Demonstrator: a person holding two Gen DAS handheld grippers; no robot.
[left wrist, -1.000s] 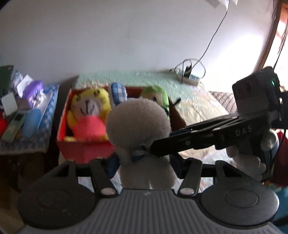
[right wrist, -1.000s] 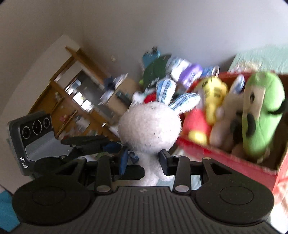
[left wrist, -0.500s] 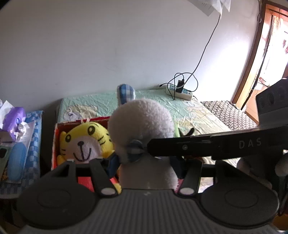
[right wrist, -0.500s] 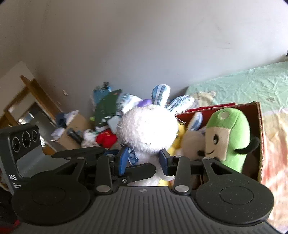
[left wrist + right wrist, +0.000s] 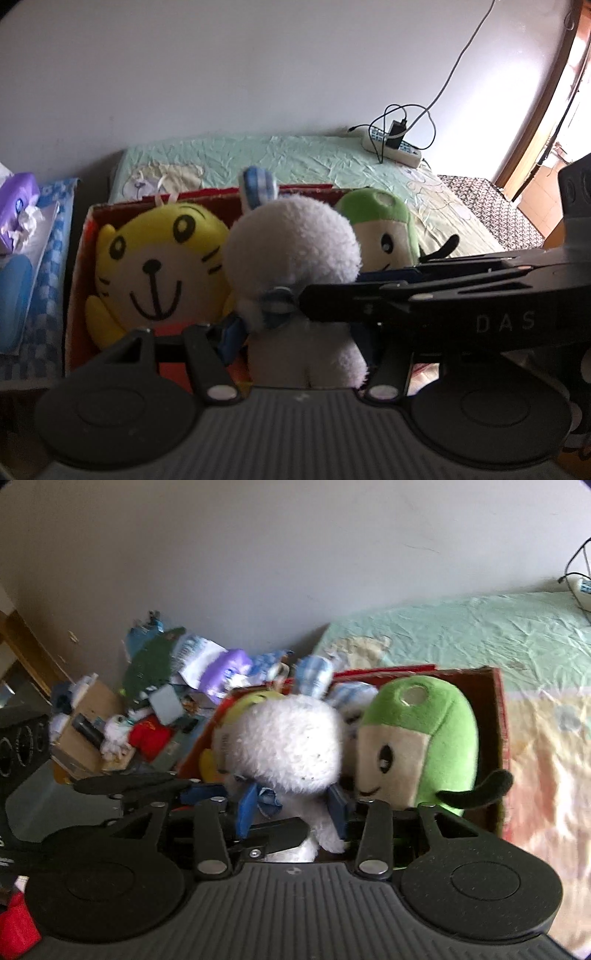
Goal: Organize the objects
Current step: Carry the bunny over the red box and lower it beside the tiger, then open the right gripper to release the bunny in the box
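Since a second ago the red box (image 5: 79, 266) has drawn closer beneath the white rabbit (image 5: 291, 254), which now hangs between the yellow tiger (image 5: 155, 266) and green plush (image 5: 424, 738). Both the left tool (image 5: 295, 332) and right tool (image 5: 291, 805) pinch its body. Next, lower and release it.

White rabbit (image 5: 295, 254), yellow tiger (image 5: 159, 273), green plush (image 5: 421, 742), red box (image 5: 502, 716).
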